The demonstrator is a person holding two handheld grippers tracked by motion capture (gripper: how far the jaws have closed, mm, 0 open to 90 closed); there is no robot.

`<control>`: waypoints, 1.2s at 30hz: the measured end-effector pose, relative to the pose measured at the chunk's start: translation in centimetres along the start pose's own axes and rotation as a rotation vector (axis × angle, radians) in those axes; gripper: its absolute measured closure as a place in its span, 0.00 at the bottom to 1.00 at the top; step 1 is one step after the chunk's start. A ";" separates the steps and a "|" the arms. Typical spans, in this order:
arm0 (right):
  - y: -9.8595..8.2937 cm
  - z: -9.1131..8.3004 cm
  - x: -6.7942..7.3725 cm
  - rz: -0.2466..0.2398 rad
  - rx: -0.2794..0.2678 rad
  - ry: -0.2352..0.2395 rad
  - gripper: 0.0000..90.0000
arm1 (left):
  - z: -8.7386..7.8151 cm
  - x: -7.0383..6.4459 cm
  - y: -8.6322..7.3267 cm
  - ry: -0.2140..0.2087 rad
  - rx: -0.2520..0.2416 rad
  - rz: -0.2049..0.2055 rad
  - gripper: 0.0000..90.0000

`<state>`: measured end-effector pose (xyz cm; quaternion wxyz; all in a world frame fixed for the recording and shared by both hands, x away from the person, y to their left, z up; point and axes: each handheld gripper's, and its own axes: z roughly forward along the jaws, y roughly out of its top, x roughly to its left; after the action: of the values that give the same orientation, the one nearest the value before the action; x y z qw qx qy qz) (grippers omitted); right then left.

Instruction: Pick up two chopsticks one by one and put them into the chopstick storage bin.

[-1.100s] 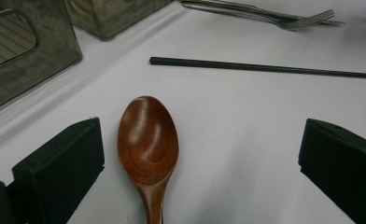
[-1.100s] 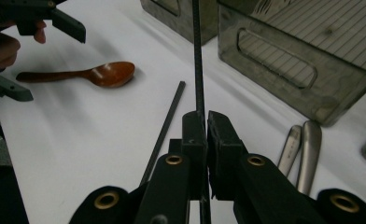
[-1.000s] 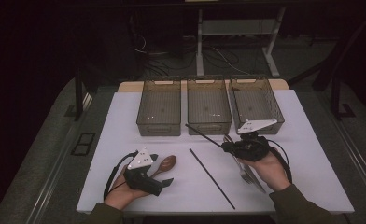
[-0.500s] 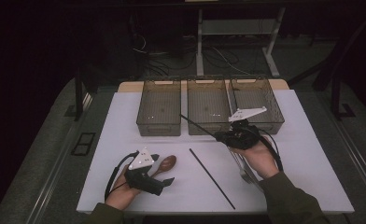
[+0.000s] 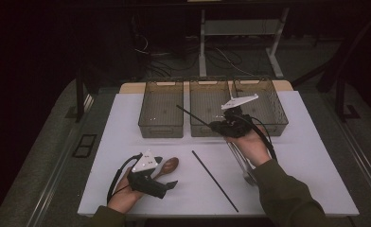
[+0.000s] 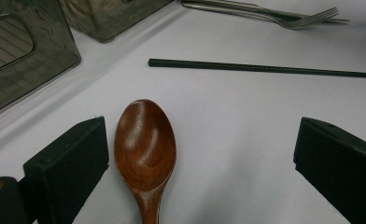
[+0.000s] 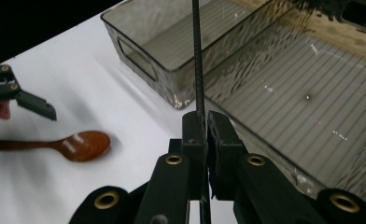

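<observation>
Black chopstick (image 7: 198,70) clenched in right tongs (image 7: 202,135) over middle bin (image 5: 207,101) | left tongs (image 6: 200,158) released, straddling wooden spoon (image 6: 144,149)

This looks like a lab or recording room set up for staged tabletop work, not a home kitchen. A white table (image 5: 311,161) stands on grey carpet in a dark room, with loose cables (image 5: 231,59) lying on the floor beyond it and the metal legs of a desk frame (image 5: 242,35) behind. Three identical clear bins (image 5: 161,109) sit in a neat row at the far edge of the table, and the few pieces of cutlery are laid out singly on the bare surface, which gives the place the look of a test bench.
</observation>
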<state>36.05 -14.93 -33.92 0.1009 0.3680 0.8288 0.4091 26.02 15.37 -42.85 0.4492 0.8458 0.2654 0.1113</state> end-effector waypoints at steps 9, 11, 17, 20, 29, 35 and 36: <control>2.3 1.9 0.1 -0.001 0.012 -0.019 0.96 | 0.0 -0.1 0.0 0.001 0.003 0.000 0.03; 2.8 2.5 0.2 0.007 0.014 -0.019 0.96 | 0.1 -0.2 0.0 0.000 -0.008 -0.010 0.03; 4.1 4.6 0.2 0.015 0.030 -0.029 0.96 | 0.1 -0.2 0.0 -0.007 -0.010 0.000 0.03; 4.7 5.6 0.3 0.020 0.040 -0.035 0.96 | 0.0 -0.2 0.1 -0.005 -0.014 0.003 0.03; 6.6 8.2 0.5 0.033 0.059 -0.049 0.96 | 0.1 -0.2 0.1 -0.017 -0.016 0.012 0.03; 7.6 10.3 0.5 0.047 0.067 -0.053 0.96 | 0.1 -0.3 0.2 -0.023 -0.024 0.011 0.03; 7.7 10.7 0.5 0.052 0.070 -0.050 0.96 | 0.0 -0.2 0.2 -0.023 -0.023 0.015 0.03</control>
<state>44.73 -5.12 -34.95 0.0979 0.4030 0.8299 0.3732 25.90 15.12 -42.72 0.4612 0.8437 0.2526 0.1078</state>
